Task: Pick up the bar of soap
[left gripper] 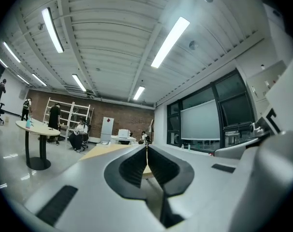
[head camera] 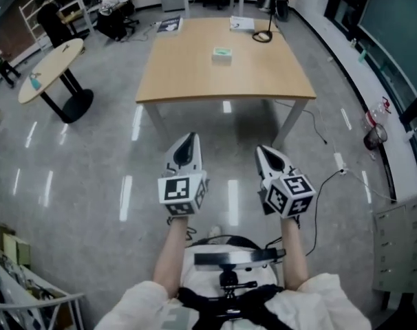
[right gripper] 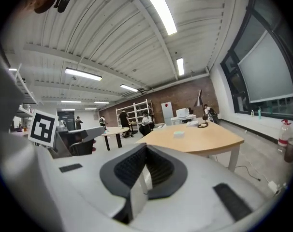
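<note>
The bar of soap (head camera: 222, 55) is a small pale block with a green top, lying near the middle of the wooden table (head camera: 195, 81); it also shows far off as the bar of soap (right gripper: 179, 134) in the right gripper view. My left gripper (head camera: 189, 140) and right gripper (head camera: 266, 151) hover over the floor well short of the table's near edge, side by side. Both are shut with nothing between their jaws. In the left gripper view the left gripper (left gripper: 146, 148) points level at the far room, jaws pressed together. The right gripper (right gripper: 145, 149) looks the same.
A lamp with a cable (head camera: 263, 33), a white box (head camera: 241, 24) and a dark booklet (head camera: 169, 25) lie at the table's far end. A round side table (head camera: 54, 71) stands at left. A cable (head camera: 325, 184) runs over the floor at right. People sit at the back.
</note>
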Demonstrator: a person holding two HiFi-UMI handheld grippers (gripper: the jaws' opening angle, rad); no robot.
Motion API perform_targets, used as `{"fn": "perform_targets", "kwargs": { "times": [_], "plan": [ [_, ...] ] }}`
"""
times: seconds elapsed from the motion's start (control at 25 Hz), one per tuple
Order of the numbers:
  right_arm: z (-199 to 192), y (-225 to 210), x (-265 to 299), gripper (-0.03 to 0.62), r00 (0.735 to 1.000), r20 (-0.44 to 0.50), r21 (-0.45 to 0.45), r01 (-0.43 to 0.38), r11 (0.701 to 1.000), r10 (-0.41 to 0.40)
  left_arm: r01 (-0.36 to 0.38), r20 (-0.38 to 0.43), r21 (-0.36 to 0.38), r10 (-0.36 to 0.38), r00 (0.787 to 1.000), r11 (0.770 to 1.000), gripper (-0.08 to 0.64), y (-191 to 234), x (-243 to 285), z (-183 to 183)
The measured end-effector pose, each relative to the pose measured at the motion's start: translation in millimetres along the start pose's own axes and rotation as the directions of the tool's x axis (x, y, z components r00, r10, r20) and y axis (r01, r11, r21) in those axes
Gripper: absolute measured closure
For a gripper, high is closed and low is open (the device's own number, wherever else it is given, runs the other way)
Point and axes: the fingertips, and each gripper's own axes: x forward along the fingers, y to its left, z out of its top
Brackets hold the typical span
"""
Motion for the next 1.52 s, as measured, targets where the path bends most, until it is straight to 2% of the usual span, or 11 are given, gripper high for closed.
{"fn": "perform_targets", "kwargs": {
  "times": [0.16,0.36,0.52,0.8,0.96,1.08,1.28,1.52],
  "plan": [
    [18.8,-40.0,56.4,0.588,0.999,0.012,-0.025,0.042,0.999,-0.041,0.031,-0.016,-0.009,-0.031,0.999,0.999,0.545,14.1,78.7,-6.1],
    [37.8,-104.4,137.8,0.588,0.998,0.023,0.019,0.051,0.998,-0.052,0.036,-0.062,-0.032,-0.038,0.997,0.999,0.545,28.3,174.3,-28.4],
    [46.2,-167.7,218.4,0.588,0.998,0.008,-0.046,0.061,0.997,-0.061,0.031,-0.083,-0.015,-0.032,0.996,0.999,0.545,42.2,265.8,-48.7],
    [82.8,-248.3,335.1,0.588,0.999,-0.018,-0.001,-0.03,1.0,0.03,-0.028,-0.107,-0.003,0.028,0.994,1.0,0.545,68.1,400.7,-41.0],
    [100.1,-273.2,398.3,0.588,0.997,-0.046,-0.08,-0.06,0.995,0.056,-0.056,-0.109,0.002,0.056,0.992,0.998,0.545,88.3,462.8,-37.4],
    [102.6,-283.6,438.6,0.588,0.994,-0.068,-0.085,-0.086,0.993,0.08,-0.057,-0.122,-0.007,0.056,0.991,0.998,0.545,103.0,500.6,-42.1],
    [106.5,-308.5,495.5,0.588,0.996,-0.082,-0.042,-0.051,0.998,0.047,-0.036,-0.152,-0.028,0.031,0.988,0.999,0.545,128.8,560.4,-54.8],
    [119.5,-329.8,566.7,0.588,0.996,-0.087,-0.031,0.016,0.999,-0.018,-0.008,-0.182,-0.051,-0.002,0.983,0.999,0.545,167.0,625.2,-65.3]
  ]
}}
